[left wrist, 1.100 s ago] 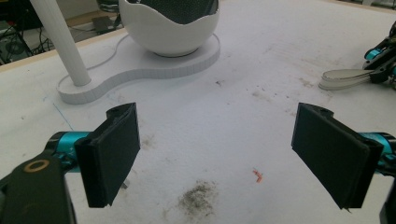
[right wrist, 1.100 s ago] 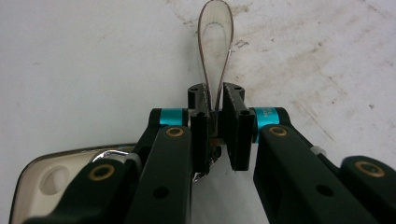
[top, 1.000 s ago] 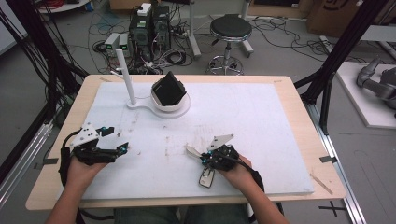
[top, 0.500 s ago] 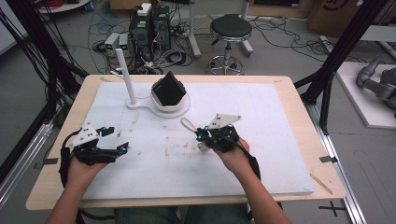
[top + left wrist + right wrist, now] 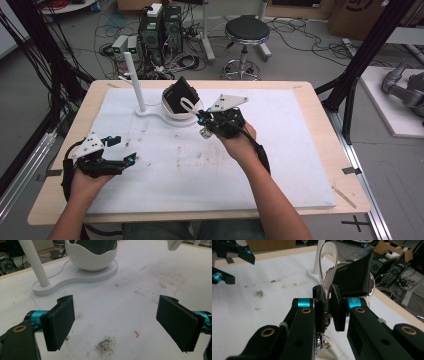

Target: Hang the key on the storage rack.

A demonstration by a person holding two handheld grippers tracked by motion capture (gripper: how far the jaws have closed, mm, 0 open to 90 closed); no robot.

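White loop [image 5: 328,267] of flat ribbed band, one, teardrop-shaped, rising upright from between the jaws of the right gripper [image 5: 327,305]; the jaws are nearly together and clamp its lower end. In the high view the loop [image 5: 188,105] juts from the right gripper [image 5: 204,120] toward the bowl. A small shiny metal piece [image 5: 321,341] hangs beneath the jaws; what it is cannot be told.

Bowl [image 5: 172,111], one, white, smooth, egg-shaped with a wavy rim, just ahead of the right gripper. Inside it sits one black boxy thing [image 5: 181,96], matt, tilted.

Base [image 5: 75,281], one, white, flat, finely ribbed along its edge, carrying the bowl [image 5: 90,256] and one round white post [image 5: 33,261], upright.

Left gripper [image 5: 127,150], one, low over the mat [image 5: 280,165], well apart from the right one, its hand [image 5: 87,177] below it. Its two flat black pads [image 5: 61,320] stand wide apart with nothing between them.

Mat: one, white, foam-like, smudged with grey marks and a red fleck [image 5: 136,334] between the left jaws.
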